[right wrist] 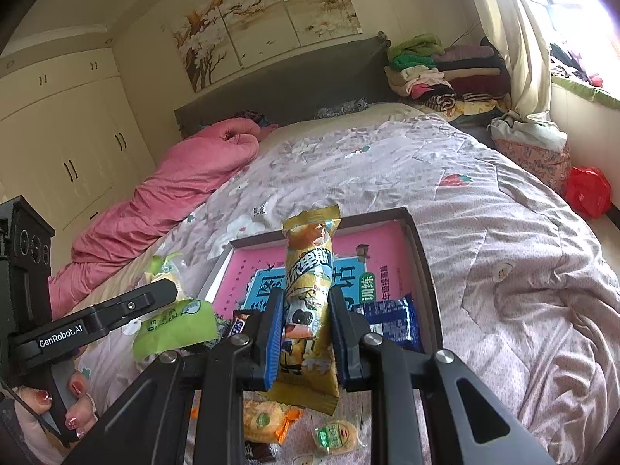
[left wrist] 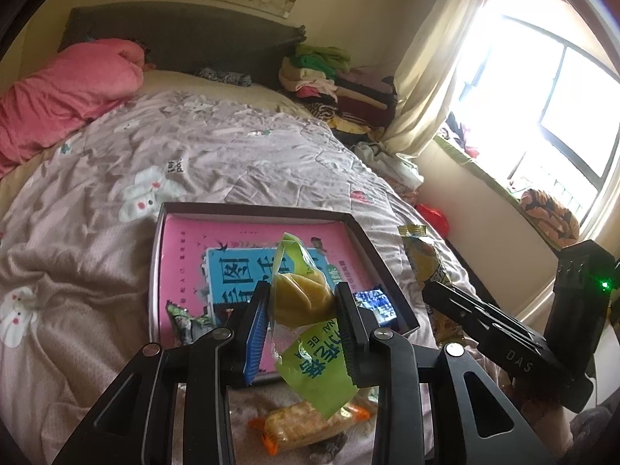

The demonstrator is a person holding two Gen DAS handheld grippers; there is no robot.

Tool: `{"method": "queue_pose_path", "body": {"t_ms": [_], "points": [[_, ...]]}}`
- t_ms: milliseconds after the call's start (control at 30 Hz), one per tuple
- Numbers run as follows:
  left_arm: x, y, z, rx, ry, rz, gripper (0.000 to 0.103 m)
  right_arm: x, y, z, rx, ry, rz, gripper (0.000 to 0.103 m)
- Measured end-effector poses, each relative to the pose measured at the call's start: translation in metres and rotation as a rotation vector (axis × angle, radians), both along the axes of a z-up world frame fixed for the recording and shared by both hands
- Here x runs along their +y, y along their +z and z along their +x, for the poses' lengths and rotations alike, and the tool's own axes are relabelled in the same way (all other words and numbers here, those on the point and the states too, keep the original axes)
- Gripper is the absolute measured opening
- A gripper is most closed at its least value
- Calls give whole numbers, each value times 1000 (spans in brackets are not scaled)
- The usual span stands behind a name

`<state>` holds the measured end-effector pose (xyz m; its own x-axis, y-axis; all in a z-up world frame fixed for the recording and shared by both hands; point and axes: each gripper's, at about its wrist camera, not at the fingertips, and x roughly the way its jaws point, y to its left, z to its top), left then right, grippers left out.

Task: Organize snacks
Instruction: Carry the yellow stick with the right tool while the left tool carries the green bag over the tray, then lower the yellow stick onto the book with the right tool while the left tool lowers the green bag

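Left wrist view: the left gripper [left wrist: 302, 310] has its fingers clamped on a green pastry packet [left wrist: 306, 321], held up over the near edge of the tray [left wrist: 372, 240] on the bed [left wrist: 97, 178]. An orange cracker pack [left wrist: 310, 422] lies on the quilt below.

Right wrist view: the right gripper [right wrist: 304, 333] squeezes a yellow snack stick [right wrist: 310, 294] upright, just above the tray's near edge, where a blue packet [right wrist: 391, 319] already sits inside.
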<state>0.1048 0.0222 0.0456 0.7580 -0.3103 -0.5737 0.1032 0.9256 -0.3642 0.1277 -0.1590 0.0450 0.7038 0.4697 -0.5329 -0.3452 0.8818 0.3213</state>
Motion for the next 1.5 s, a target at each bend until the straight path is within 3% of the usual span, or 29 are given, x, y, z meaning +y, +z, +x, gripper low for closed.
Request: {"method": "queue_pose_path", "body": {"t_ms": [133,567,900,1500], "points": [[-4,-2,11,33,18,31,34,1,2,4,-4,-6,2,23],[3,-32,31,75,14,-1,34,4,-4,21,6,-31,2,23],[-9,-60,43,122,-22,67,34,9,-15,41,35,-47,-19,23],[-13,-78,48,155,-39,106,34,33,-62,51,87,-14,-205,23]]}}
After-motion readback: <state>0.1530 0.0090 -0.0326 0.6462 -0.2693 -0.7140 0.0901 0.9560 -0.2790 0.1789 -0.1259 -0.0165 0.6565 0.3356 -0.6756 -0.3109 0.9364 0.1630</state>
